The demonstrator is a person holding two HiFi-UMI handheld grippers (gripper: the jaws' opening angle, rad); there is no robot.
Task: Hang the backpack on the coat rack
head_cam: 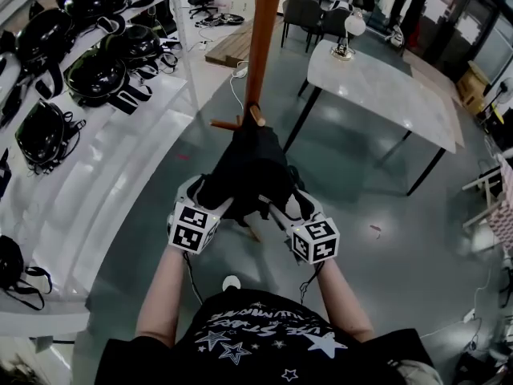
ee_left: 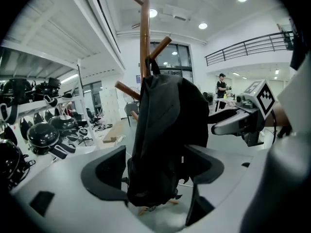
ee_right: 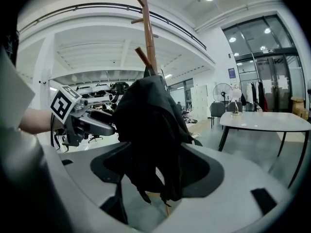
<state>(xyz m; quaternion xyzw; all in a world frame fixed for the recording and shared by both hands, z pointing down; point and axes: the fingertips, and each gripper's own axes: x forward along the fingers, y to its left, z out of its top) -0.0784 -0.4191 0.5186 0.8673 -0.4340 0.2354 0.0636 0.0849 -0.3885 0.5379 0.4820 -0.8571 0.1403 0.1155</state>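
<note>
The black backpack (head_cam: 248,171) hangs from an upward-slanting peg (ee_left: 160,47) of the wooden coat rack (head_cam: 263,38), its top loop over the peg. My left gripper (head_cam: 204,199) stands open at the bag's left lower side, and my right gripper (head_cam: 288,207) stands open at its right lower side. In the left gripper view the backpack (ee_left: 170,130) hangs between the wide-spread jaws of the left gripper (ee_left: 153,171). In the right gripper view the backpack (ee_right: 150,130) likewise hangs between the spread jaws of the right gripper (ee_right: 155,171). Neither pair of pads squeezes the fabric.
White shelves (head_cam: 120,147) at the left carry several black helmets (head_cam: 96,74). A white table (head_cam: 385,87) with a small lamp (head_cam: 349,26) stands at the right, dark chairs behind it. A wooden pallet (head_cam: 232,46) lies beyond the rack. More bare pegs (ee_left: 127,89) stick out of the pole.
</note>
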